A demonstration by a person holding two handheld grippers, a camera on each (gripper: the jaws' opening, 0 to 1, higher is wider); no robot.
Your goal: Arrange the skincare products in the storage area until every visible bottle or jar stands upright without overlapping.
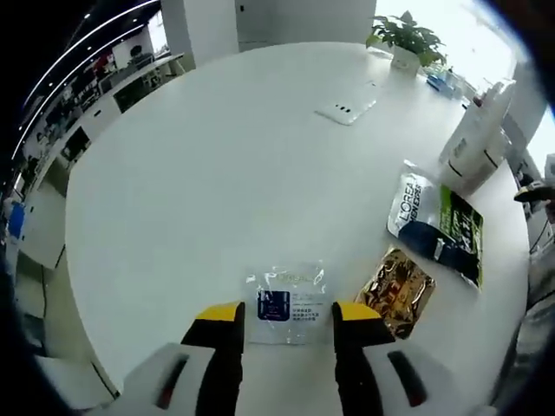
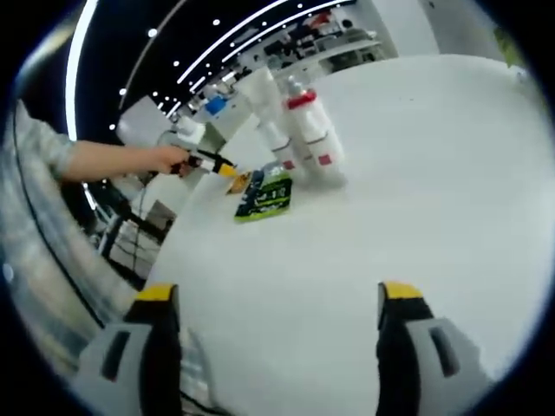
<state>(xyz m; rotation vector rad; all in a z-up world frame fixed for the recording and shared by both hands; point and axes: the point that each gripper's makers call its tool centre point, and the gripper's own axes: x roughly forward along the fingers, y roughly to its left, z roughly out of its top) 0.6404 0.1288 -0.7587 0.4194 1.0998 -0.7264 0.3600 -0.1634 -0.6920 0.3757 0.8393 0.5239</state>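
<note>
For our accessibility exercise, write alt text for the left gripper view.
The open left gripper points at a clear sachet lying flat on a round white table. To its right lie a gold sachet and a L'Oreal packet, with white bottles standing beyond.

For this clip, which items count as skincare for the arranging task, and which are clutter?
Job items:
white upright bottles
clear flat sachet
gold foil sachet
green-and-blue L'Oreal sachet

Lying about:
potted green plant
flat white device

Sachets [image 1: 286,303] and bottles [image 2: 299,130] crowd one table [image 1: 217,156] edge; elsewhere open.
</note>
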